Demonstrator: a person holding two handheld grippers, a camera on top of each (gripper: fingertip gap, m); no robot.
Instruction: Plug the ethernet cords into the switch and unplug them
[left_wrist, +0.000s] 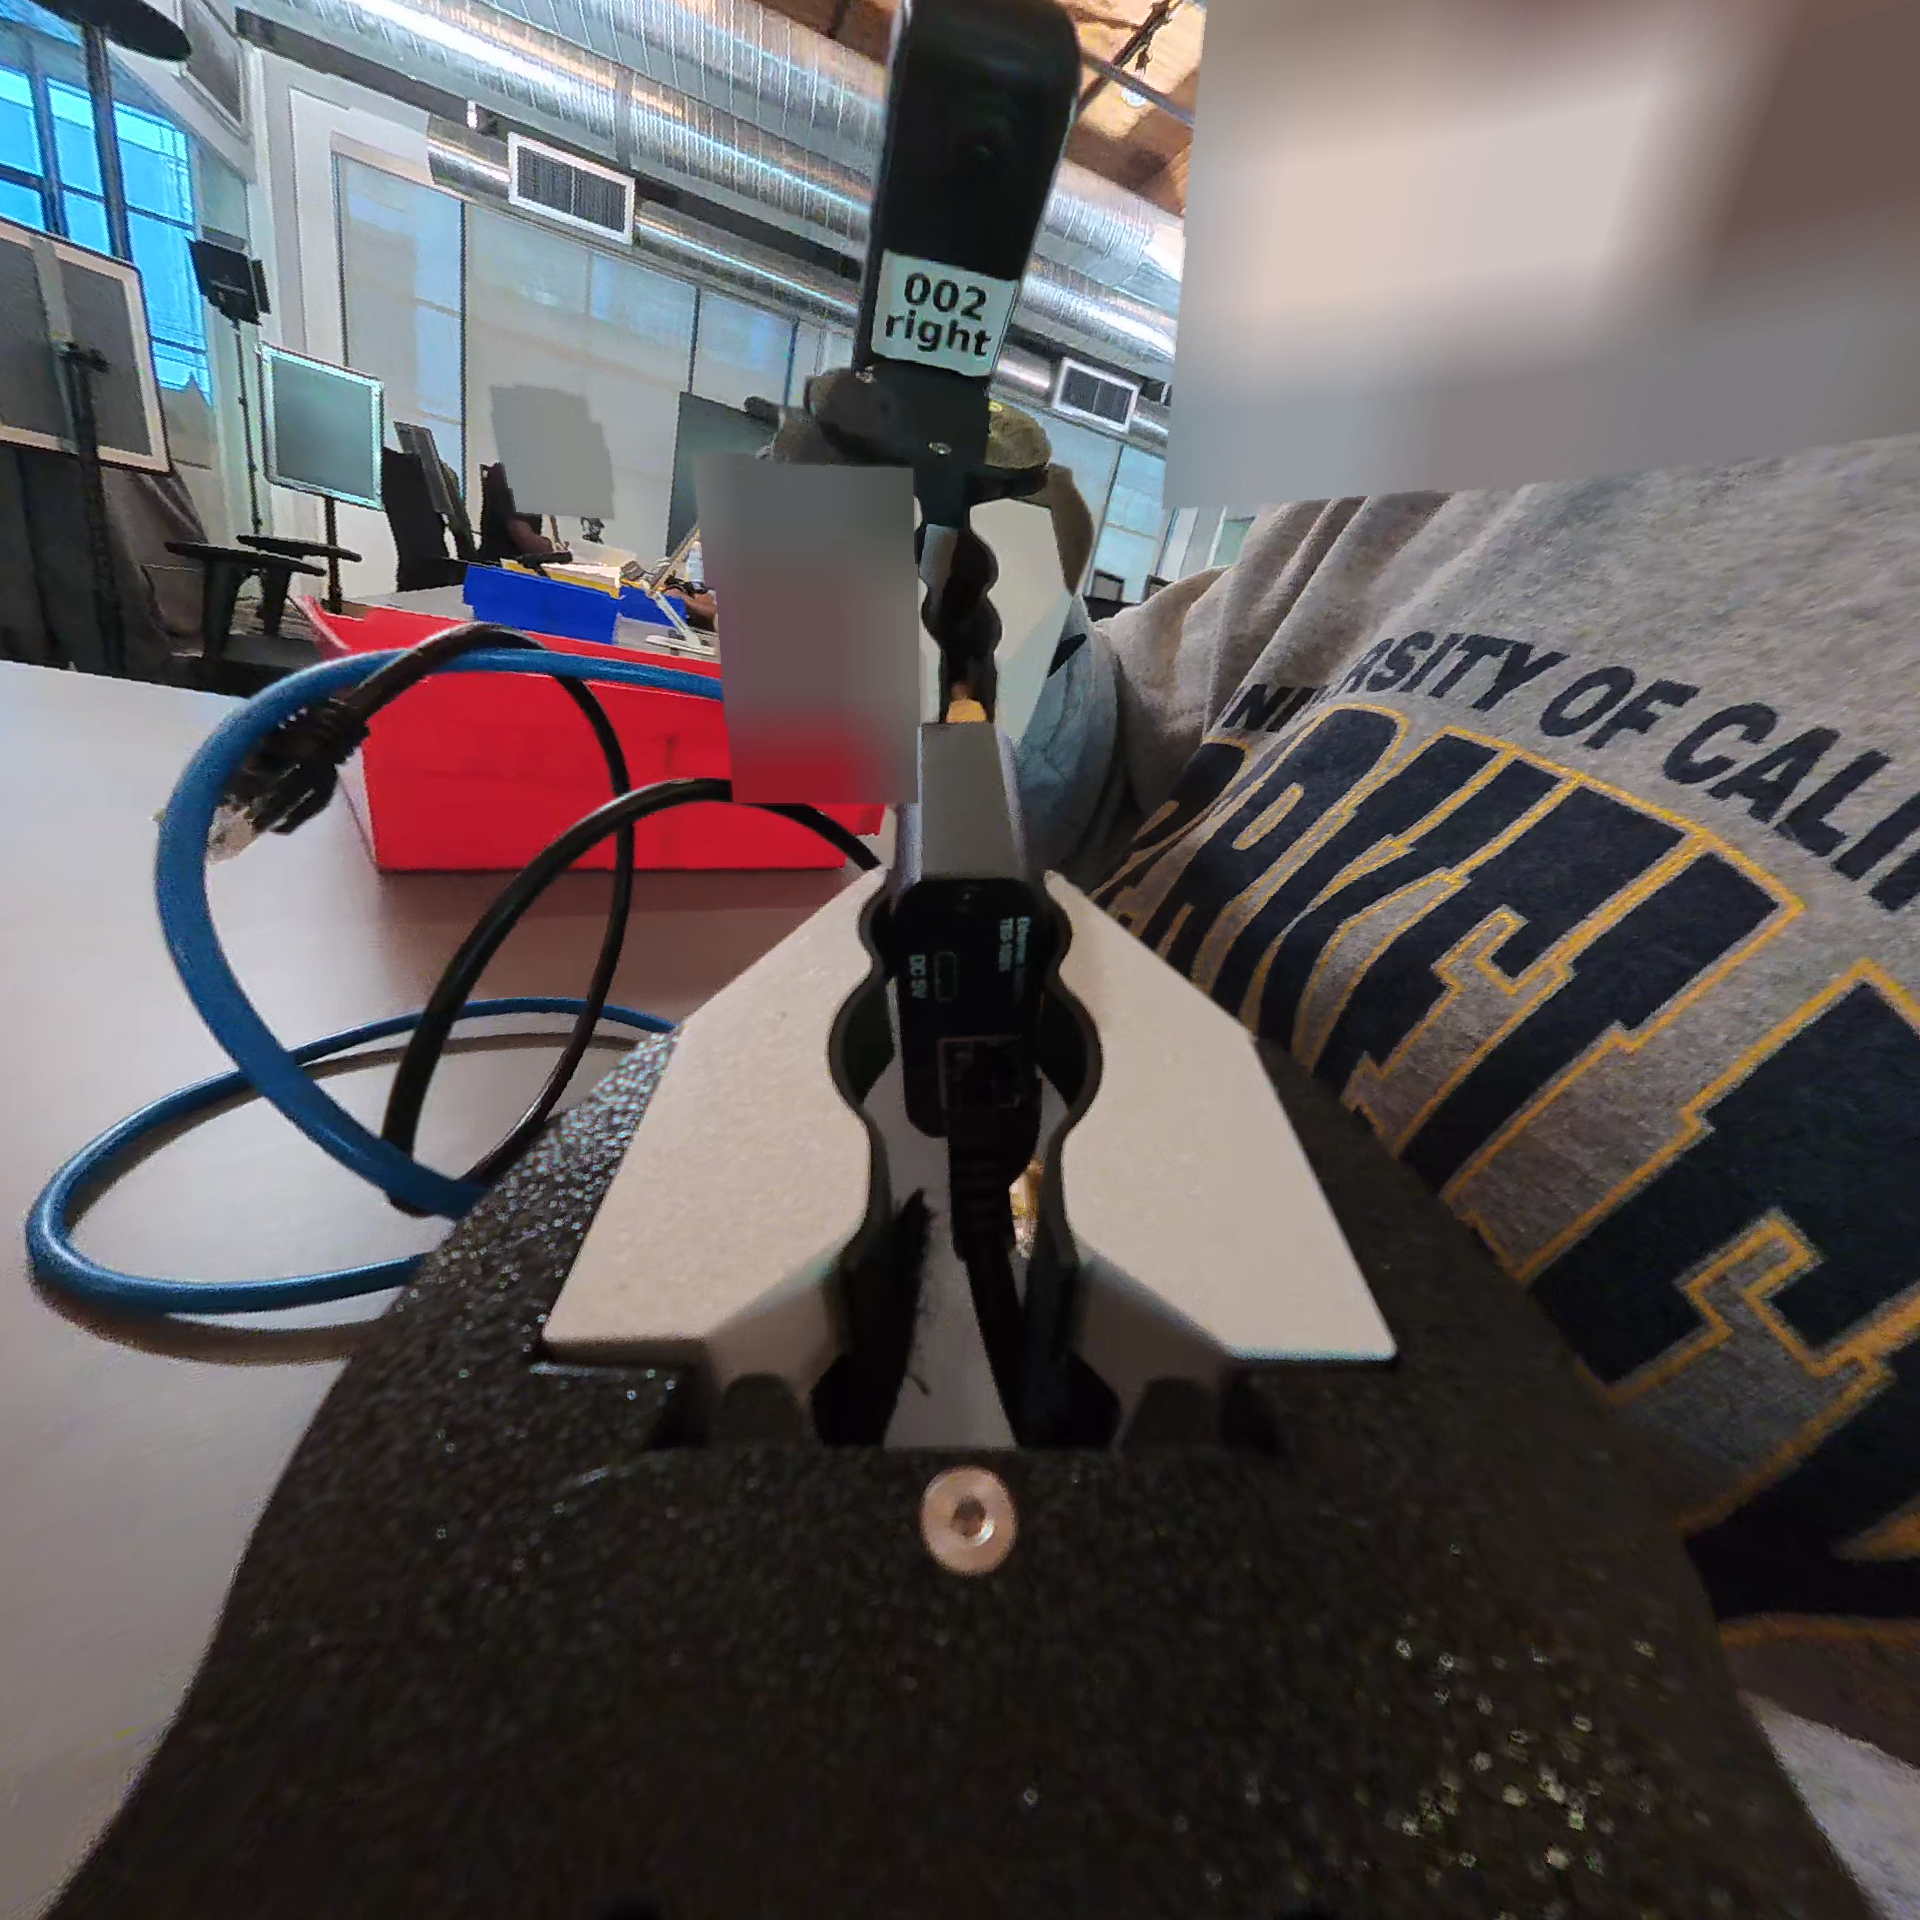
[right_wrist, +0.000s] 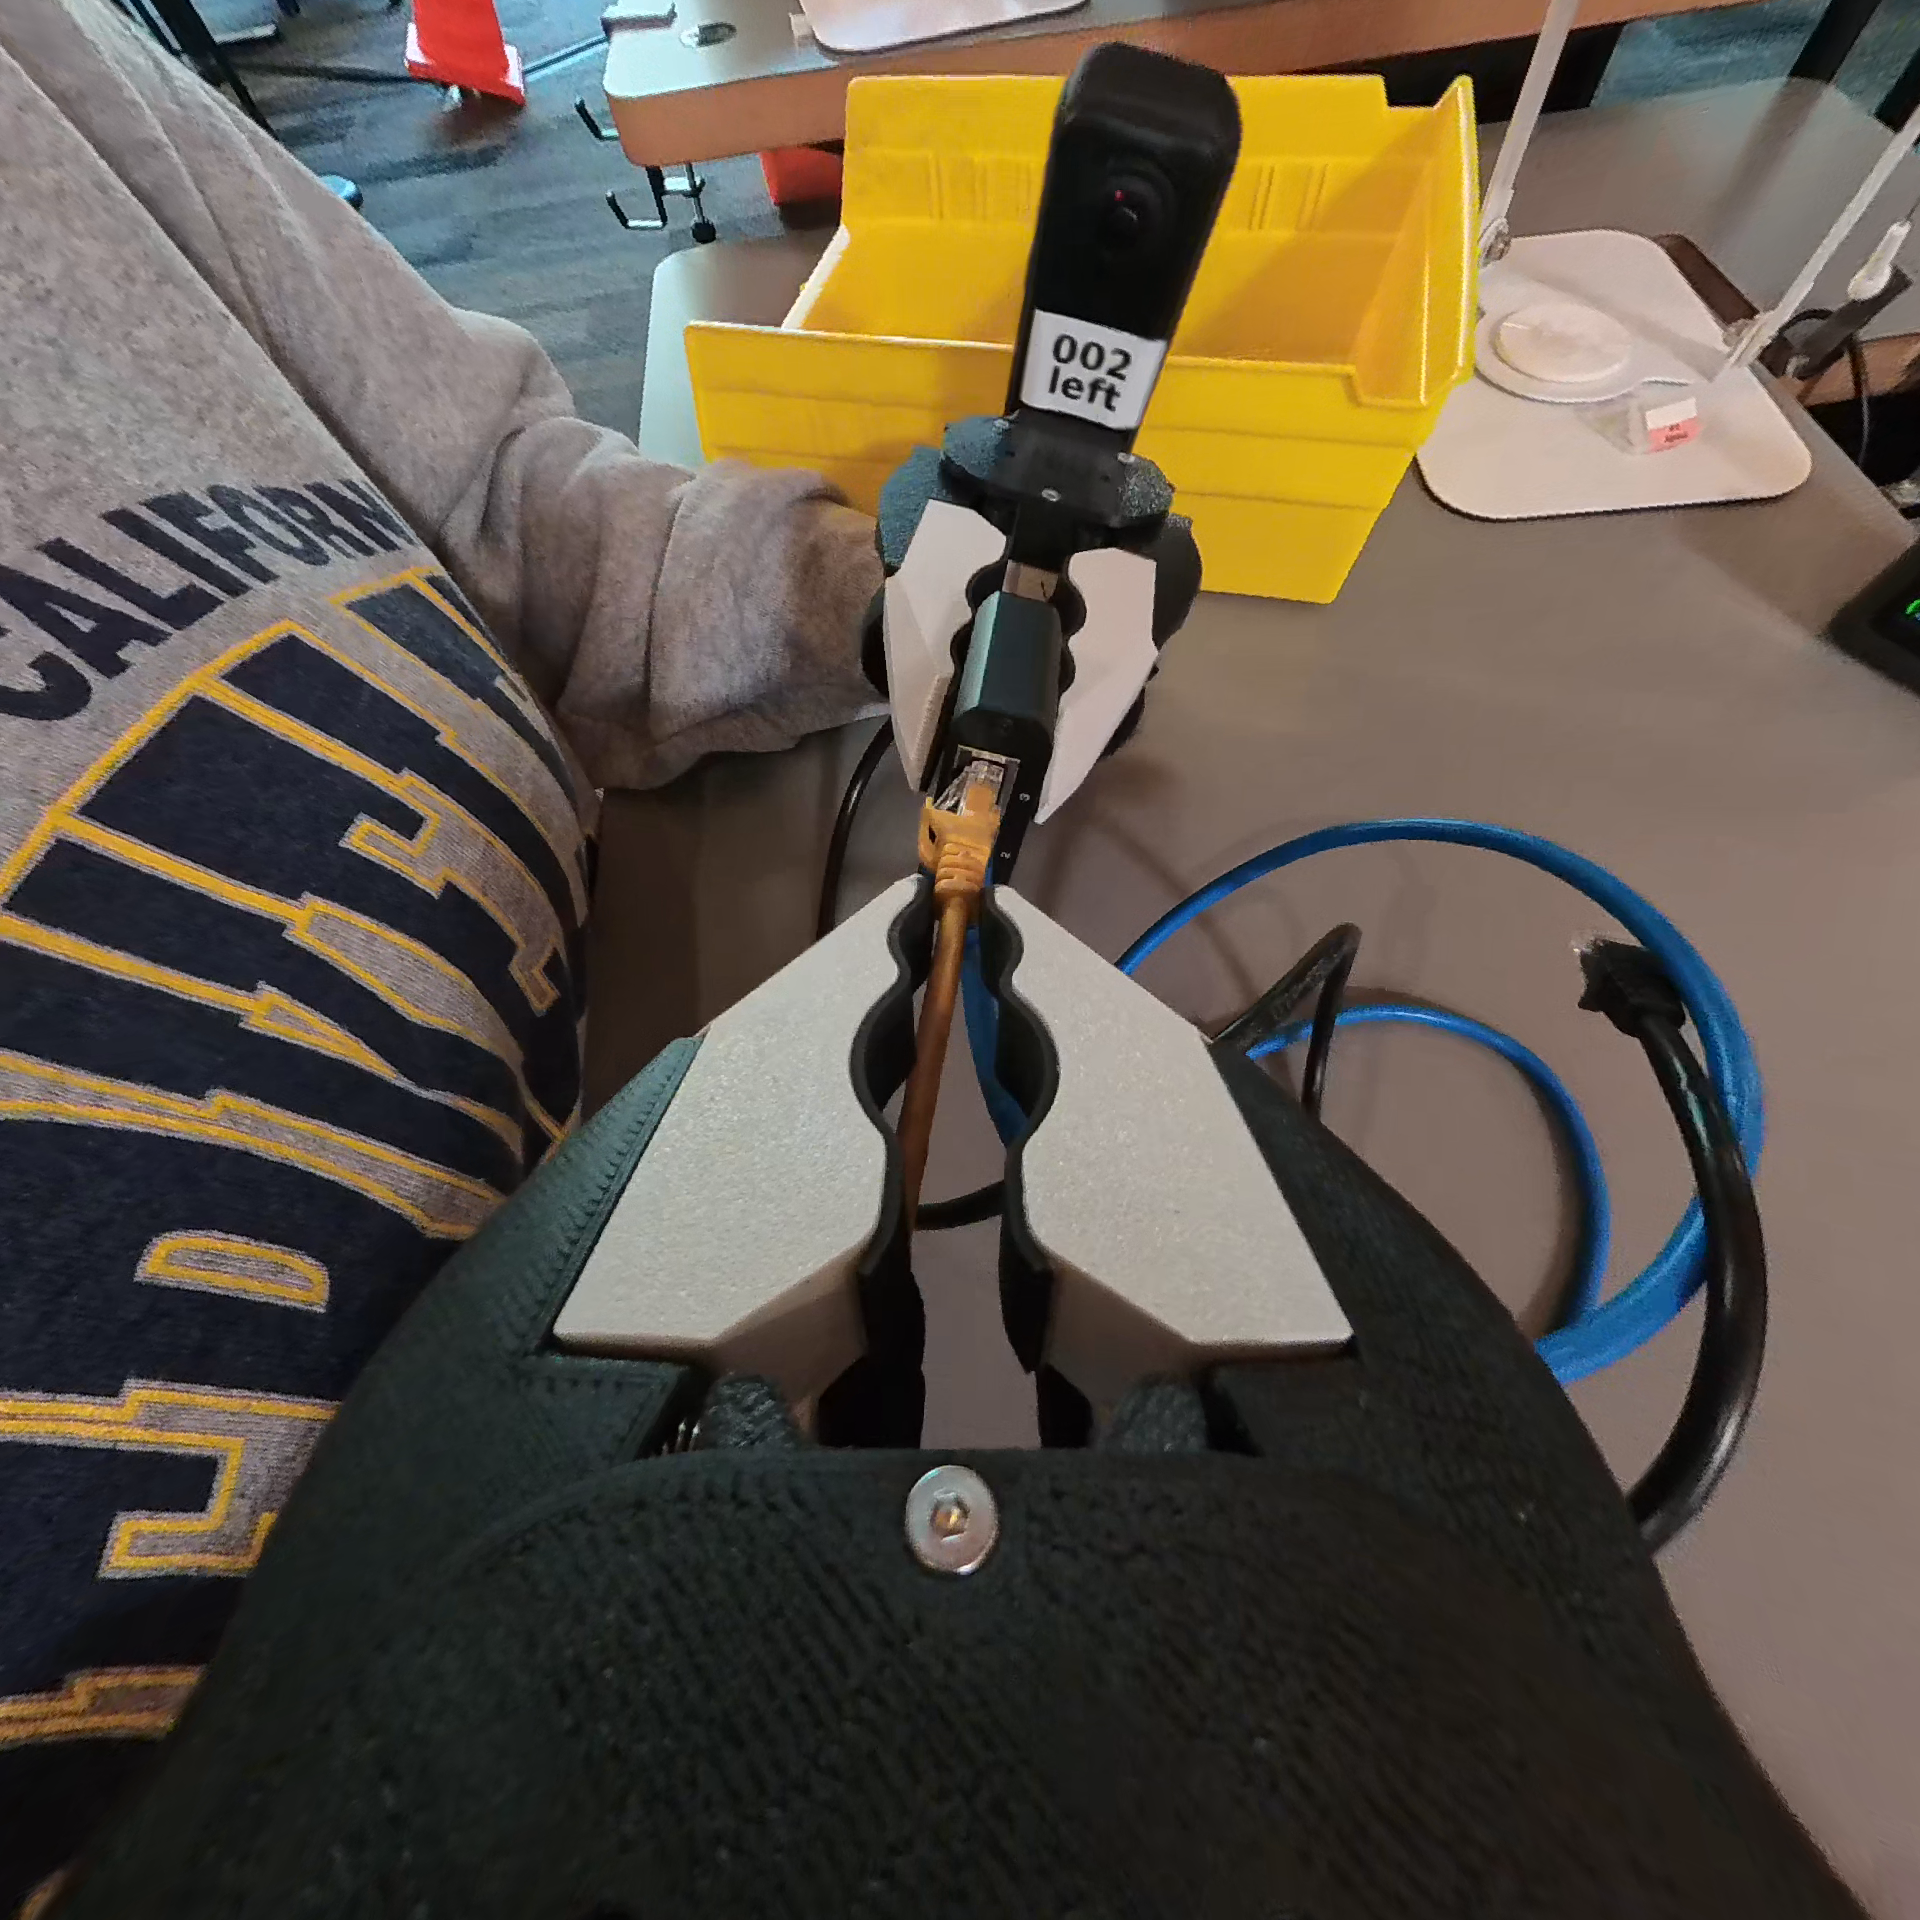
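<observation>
Between both grippers, the left gripper (left_wrist: 966, 935) clamps the switch (left_wrist: 966, 997). Right gripper (right_wrist: 951, 914) pinches the orange cord (right_wrist: 930, 1039), its plug (right_wrist: 971, 795) seated in a port.

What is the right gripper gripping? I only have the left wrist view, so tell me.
Observer: An orange cord runs between the jaws of the right gripper, which are closed on it just behind its plug.
Operator: Report where that plug sits.
Observer: The orange plug is at a port on the end of the switch that faces away from your camera. I cannot tell whether it is fully seated.
Operator: Now tell me what's behind the left gripper.
Observer: A yellow bin stands on the table behind the left gripper.
</observation>
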